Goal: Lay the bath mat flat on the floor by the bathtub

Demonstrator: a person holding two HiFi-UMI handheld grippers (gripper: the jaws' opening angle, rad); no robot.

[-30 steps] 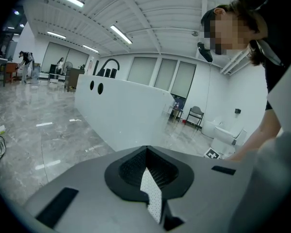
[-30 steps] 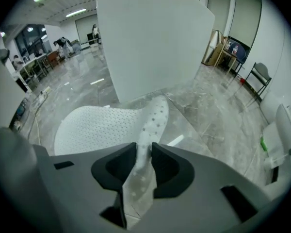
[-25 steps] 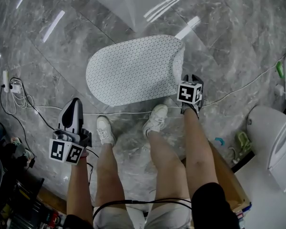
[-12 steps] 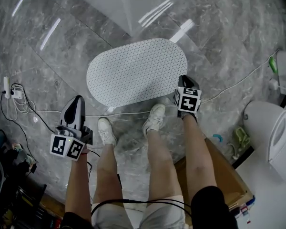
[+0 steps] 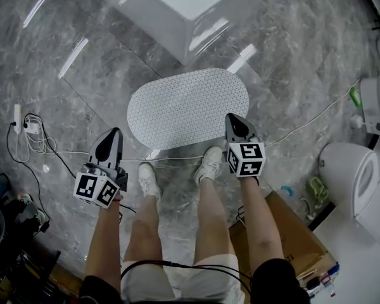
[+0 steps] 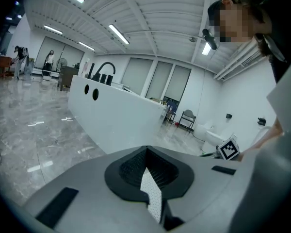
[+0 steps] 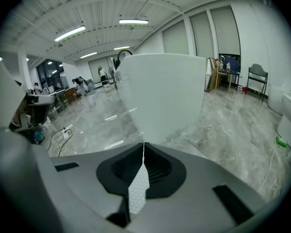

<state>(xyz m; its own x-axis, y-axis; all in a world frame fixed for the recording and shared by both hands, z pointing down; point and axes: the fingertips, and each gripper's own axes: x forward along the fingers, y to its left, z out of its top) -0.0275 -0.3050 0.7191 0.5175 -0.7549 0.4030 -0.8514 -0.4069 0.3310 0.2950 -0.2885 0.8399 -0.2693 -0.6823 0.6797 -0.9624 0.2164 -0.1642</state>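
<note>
Two grippers: both held apart from the bath mat (image 5: 189,106)
Left gripper (image 5: 115,132): jaws closed tip to tip, gripping nothing; a thin dotted white sliver showed in the slit behind the tips
Right gripper (image 5: 232,117): jaws likewise pressed together; same sliver
Bath mat: oval, white, dotted; lay flat on the grey floor (image 5: 291,62), near the bathtub (image 5: 183,5) corner

Glossy grey marble floor (image 5: 291,62); white bathtub (image 5: 177,5) at 12 o'clock, toilet (image 5: 358,176) at 3, power strip (image 5: 16,114) plus coiled cable at 9, cardboard box (image 5: 294,230) at 5. Ribbed white ceiling (image 6: 150,13), strip lights (image 7: 133,21), tall windows (image 7: 223,33).
</note>
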